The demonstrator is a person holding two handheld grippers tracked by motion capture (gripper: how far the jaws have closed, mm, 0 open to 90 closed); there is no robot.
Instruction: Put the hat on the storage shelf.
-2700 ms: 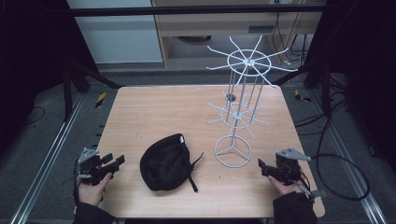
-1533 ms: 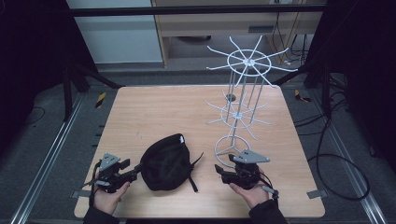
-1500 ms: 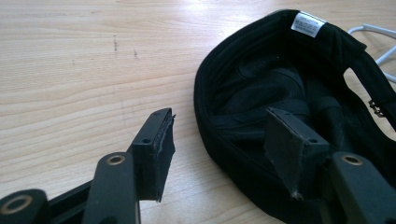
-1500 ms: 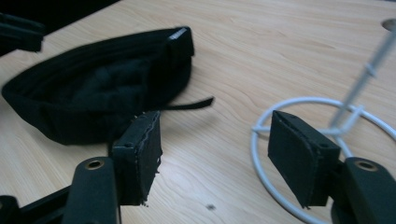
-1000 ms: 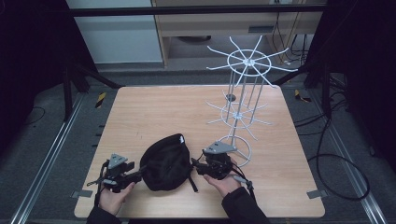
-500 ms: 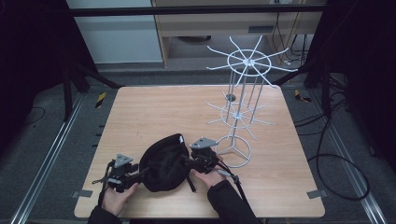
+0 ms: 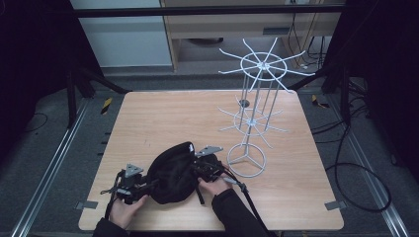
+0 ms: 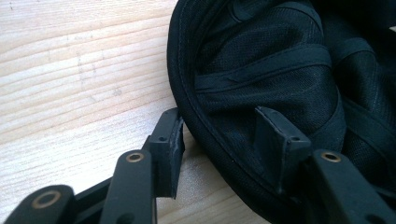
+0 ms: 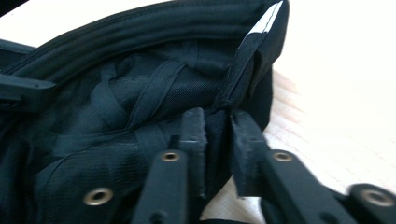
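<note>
- High view is showing a black cap [image 7: 170,174] lying upside down near the front edge of the wooden table [image 7: 163,118], with the left gripper [image 7: 143,186] coming at its left side and the right gripper [image 7: 197,170] at its right side.
- Both hands are working the cap from opposite sides, probably so that it can be lifted evenly with its opening kept spread rather than collapsing.
- A white wire rack [image 7: 254,116] with radiating arms is standing just right of the cap; the cap is likely being readied for hanging on one of those arms.
- Left gripper view is showing the jaws straddling the cap's rim [image 8: 196,126]: one jaw is sitting outside on the bare wood, the other inside over the lining. They have just been closing, yet the pads are not pressing the fabric, so this gripper is standing released around the rim.
- Right gripper view is showing the jaws clenched on the cap's rim [image 9: 217,126] just below a vertical strap, cloth pinched between both pads; these jaws have also just been closing.
- Seen from the right gripper view, the cap's lining and crossing seam tapes are lying to the left of the jaws and bare table to their right.
</note>
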